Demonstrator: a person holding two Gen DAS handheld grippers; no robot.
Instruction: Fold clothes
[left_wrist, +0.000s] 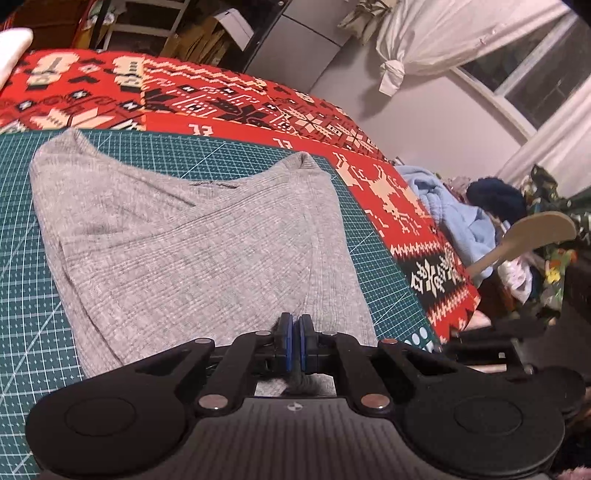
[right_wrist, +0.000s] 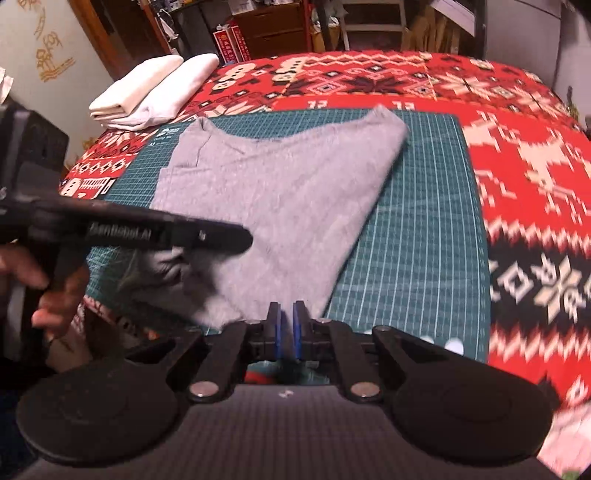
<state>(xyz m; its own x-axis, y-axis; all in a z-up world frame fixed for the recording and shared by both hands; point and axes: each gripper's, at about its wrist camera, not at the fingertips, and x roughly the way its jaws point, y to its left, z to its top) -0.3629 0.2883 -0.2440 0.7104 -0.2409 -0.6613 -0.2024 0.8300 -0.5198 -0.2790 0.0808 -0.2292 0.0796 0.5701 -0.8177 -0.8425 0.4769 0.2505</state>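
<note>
A green gridded cutting mat (right_wrist: 417, 229) lies on a red, patterned knit cover (right_wrist: 535, 184) over the table. The grey ribbed knit garment (left_wrist: 192, 236) rests on the mat at frame centre, partly folded, with bare mat along its right side. Folded white cloths (right_wrist: 147, 90) sit upper left. The left gripper (left_wrist: 295, 325) has its jaws closed on the garment's near edge. The right gripper (right_wrist: 287, 314) has its jaws nearly closed at the near corner; hold on fabric cannot be told. Cluttered room beyond.

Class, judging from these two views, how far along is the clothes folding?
Done: two white folded items sit stacked beside the green mat. In hand: the grey garment, partly folded, its near edge pinched by the left gripper; the right gripper looks shut near its corner. Left: finishing this fold.
</note>
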